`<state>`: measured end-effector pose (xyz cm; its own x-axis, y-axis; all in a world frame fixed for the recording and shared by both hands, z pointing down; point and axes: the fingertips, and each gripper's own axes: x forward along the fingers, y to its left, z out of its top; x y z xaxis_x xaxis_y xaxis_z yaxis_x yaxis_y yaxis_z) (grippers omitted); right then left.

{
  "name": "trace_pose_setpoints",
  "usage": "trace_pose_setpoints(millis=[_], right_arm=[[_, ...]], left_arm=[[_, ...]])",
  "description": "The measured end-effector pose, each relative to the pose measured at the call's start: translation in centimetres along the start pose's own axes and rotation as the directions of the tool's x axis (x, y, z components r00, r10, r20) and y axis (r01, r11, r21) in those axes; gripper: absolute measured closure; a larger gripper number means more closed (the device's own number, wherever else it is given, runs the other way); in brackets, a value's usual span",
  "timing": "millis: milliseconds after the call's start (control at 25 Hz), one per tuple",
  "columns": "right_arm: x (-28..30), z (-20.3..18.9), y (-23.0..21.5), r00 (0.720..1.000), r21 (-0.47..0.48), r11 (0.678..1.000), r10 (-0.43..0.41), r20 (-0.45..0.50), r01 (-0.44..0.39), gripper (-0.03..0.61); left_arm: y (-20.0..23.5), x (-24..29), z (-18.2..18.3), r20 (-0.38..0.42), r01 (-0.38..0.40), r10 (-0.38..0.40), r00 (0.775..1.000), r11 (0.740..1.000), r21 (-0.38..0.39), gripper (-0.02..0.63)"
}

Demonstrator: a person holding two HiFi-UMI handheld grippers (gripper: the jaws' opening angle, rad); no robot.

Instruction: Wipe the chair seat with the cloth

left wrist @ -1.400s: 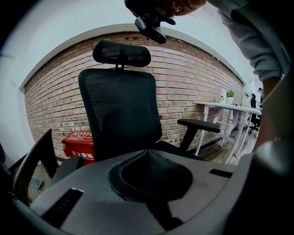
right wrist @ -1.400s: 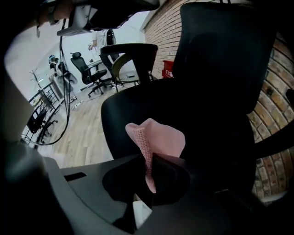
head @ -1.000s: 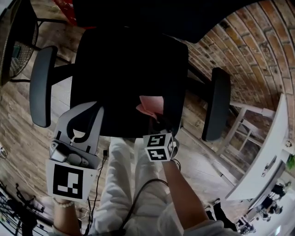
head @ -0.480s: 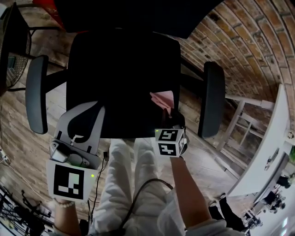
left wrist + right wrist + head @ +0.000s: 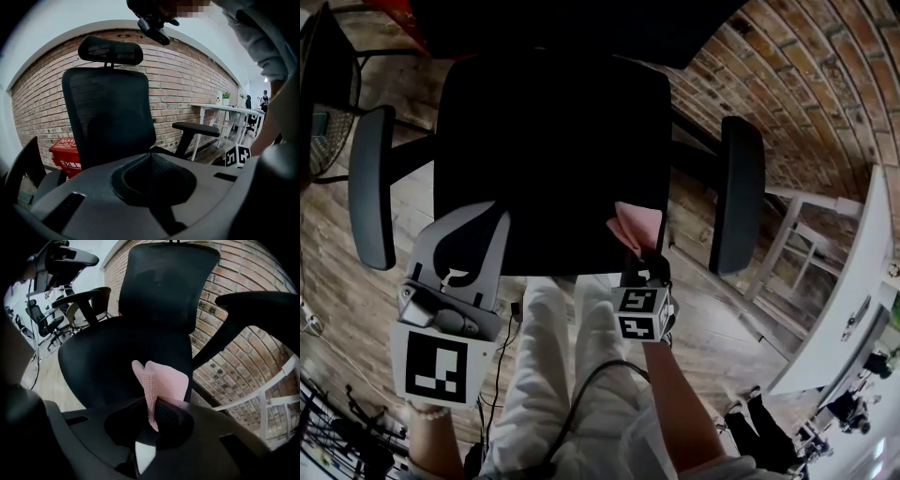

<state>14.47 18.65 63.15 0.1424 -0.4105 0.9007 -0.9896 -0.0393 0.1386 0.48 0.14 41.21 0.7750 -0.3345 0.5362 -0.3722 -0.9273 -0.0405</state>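
The black office chair seat [image 5: 548, 159] fills the middle of the head view. A pink cloth [image 5: 636, 228] lies against the seat's front right part, and my right gripper [image 5: 642, 258] is shut on it. In the right gripper view the cloth [image 5: 159, 383] stands up from between the pads of the right gripper [image 5: 152, 411], in front of the seat [image 5: 108, 357]. My left gripper [image 5: 486, 210] hovers at the seat's front left edge, jaws together with nothing in them. The left gripper view shows the left gripper [image 5: 152, 161] aimed at the chair's mesh backrest [image 5: 110, 117].
Two armrests flank the seat, the left armrest [image 5: 373, 183] and the right armrest [image 5: 739, 192]. A brick wall [image 5: 806, 84] runs behind at the right, with a white table [image 5: 853, 291] beside it. A red bin [image 5: 65, 152] stands behind the chair. The person's legs [image 5: 548, 375] are below the seat's front edge.
The right gripper has carried the pink cloth rightward across the seat, then drawn it back toward the front edge. The left gripper has stayed about where it was.
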Motion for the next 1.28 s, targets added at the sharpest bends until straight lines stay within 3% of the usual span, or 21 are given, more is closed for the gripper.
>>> trace_pose_setpoints(millis=[360,680,880,1280], right_arm=[[-0.9,-3.6,6.7,0.990,-0.026,0.991,0.126,-0.065,-0.128,0.523],[-4.2,-1.6,11.8,0.970,-0.098,0.965,0.240,-0.028,-0.242,0.523],[-7.9,2.2,9.9,0.966,-0.078,0.964,0.256,0.037,-0.252,0.523],[-18.9,15.1,1.9,0.928,-0.024,0.972,0.229,0.293,-0.233,0.523]], left_arm=[[-0.1,-0.2,-1.2,-0.008,0.010,-0.010,1.000,1.000,0.002,0.595],[0.3,-1.2,0.5,0.021,0.001,-0.001,1.000,1.000,0.018,0.595],[0.6,-2.9,5.2,0.071,-0.004,0.000,0.997,0.998,0.058,0.595],[0.0,-7.3,17.5,0.181,-0.039,0.019,0.983,0.993,0.110,0.595]])
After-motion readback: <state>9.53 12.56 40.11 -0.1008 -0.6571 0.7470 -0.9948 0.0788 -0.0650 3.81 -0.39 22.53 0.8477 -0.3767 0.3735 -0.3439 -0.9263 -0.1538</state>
